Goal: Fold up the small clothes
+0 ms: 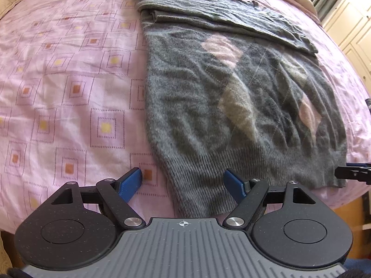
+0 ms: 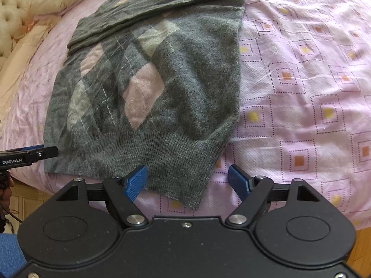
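Note:
A grey sweater (image 1: pixel 197 106) with pink and beige diamonds lies flat on the pink bedsheet (image 1: pixel 69 81), its sleeves folded across the upper part. My left gripper (image 1: pixel 183 183) is open, and the ribbed hem's left corner lies between its blue pads (image 1: pixel 131 183). In the right wrist view the sweater (image 2: pixel 143 88) fills the middle. My right gripper (image 2: pixel 188 183) is open with the hem's right corner between its fingers. The left gripper (image 2: pixel 30 155) shows from the side at the hem's left corner. The right gripper (image 1: pixel 352 173) shows at the far right hem corner.
The patterned pink sheet (image 2: pixel 301 81) stretches wide on both sides of the sweater. A cream tufted headboard (image 2: pixel 11 11) and pillows sit behind it. White wardrobe doors (image 1: pixel 352 30) stand to the right. The bed's wooden front edge (image 2: pixel 30 199) runs just below the hem.

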